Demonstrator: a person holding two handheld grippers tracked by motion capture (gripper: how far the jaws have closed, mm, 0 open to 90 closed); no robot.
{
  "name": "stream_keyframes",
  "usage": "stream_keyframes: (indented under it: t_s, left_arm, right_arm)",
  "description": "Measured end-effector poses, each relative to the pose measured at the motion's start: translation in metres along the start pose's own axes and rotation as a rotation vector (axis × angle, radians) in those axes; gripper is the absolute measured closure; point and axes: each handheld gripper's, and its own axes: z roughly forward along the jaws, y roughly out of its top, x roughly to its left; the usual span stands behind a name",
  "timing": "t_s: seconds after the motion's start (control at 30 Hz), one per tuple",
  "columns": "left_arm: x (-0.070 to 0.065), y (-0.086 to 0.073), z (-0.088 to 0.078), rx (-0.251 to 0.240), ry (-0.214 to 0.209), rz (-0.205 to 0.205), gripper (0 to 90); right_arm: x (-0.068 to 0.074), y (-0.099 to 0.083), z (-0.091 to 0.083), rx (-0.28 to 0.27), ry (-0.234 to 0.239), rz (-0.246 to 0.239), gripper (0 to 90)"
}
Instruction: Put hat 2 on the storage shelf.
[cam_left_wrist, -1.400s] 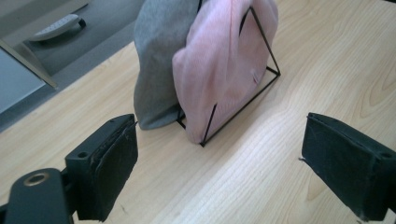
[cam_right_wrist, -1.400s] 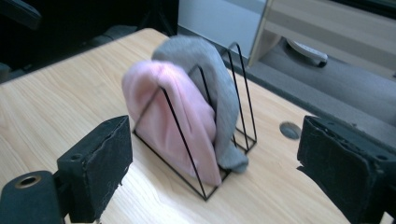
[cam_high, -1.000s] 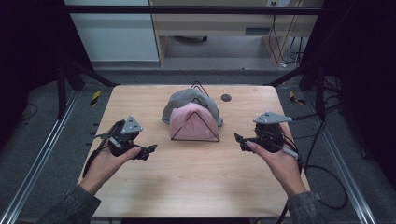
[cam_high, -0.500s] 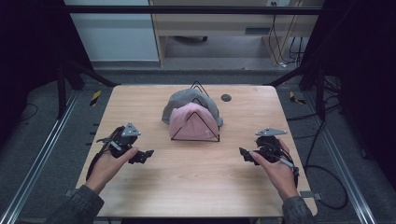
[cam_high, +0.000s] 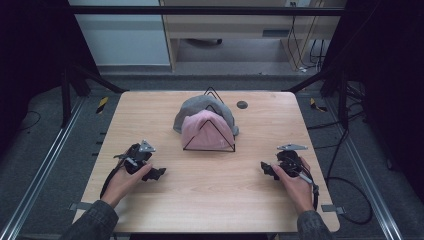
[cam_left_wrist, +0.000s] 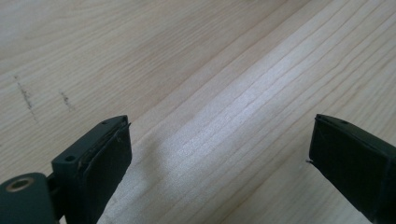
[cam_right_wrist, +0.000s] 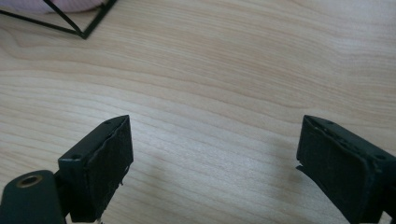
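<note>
Caps, pink (cam_high: 207, 131) before grey (cam_high: 200, 107), sit on the wire rack (cam_high: 210, 146); we hold both grippers, left (cam_high: 156, 173) and right (cam_high: 265, 169), spread wide and empty above the table (cam_high: 210, 200).

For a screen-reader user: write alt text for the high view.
A pink cap and a grey cap sit on a black wire rack at the middle of a wooden table. Nearer the camera, a person's hands rest on the tabletop, the left tool and the right tool pointing inward, both apart from the caps.
</note>
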Motion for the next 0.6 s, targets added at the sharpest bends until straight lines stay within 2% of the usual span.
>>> stream_keyframes:
  t_s: [0.1, 0.13, 0.23, 0.3, 0.6]
  left_arm:
    - [0.001, -0.001, 0.005, 0.013, 0.004, -0.016, 5.4]
    - [0.001, -0.002, 0.007, 0.013, 0.006, -0.023, 5.4]
    - [0.003, -0.006, 0.010, 0.019, -0.015, -0.038, 3.9]
    - [0.004, -0.007, 0.010, 0.007, -0.012, -0.043, 2.9]
    - [0.004, -0.012, 0.012, -0.028, -0.007, -0.056, 0.0]
  right_arm:
    - [-0.002, -0.002, 0.004, 0.013, -0.010, 0.002, 10.9]
    - [-0.002, -0.003, 0.004, 0.017, -0.005, 0.018, 10.9]
    - [-0.001, -0.005, 0.006, 0.019, 0.003, 0.023, 10.7]
    - [-0.001, -0.005, 0.007, 0.013, -0.003, 0.011, 10.6]
    - [-0.001, -0.009, 0.006, -0.009, 0.004, 0.022, 9.3]
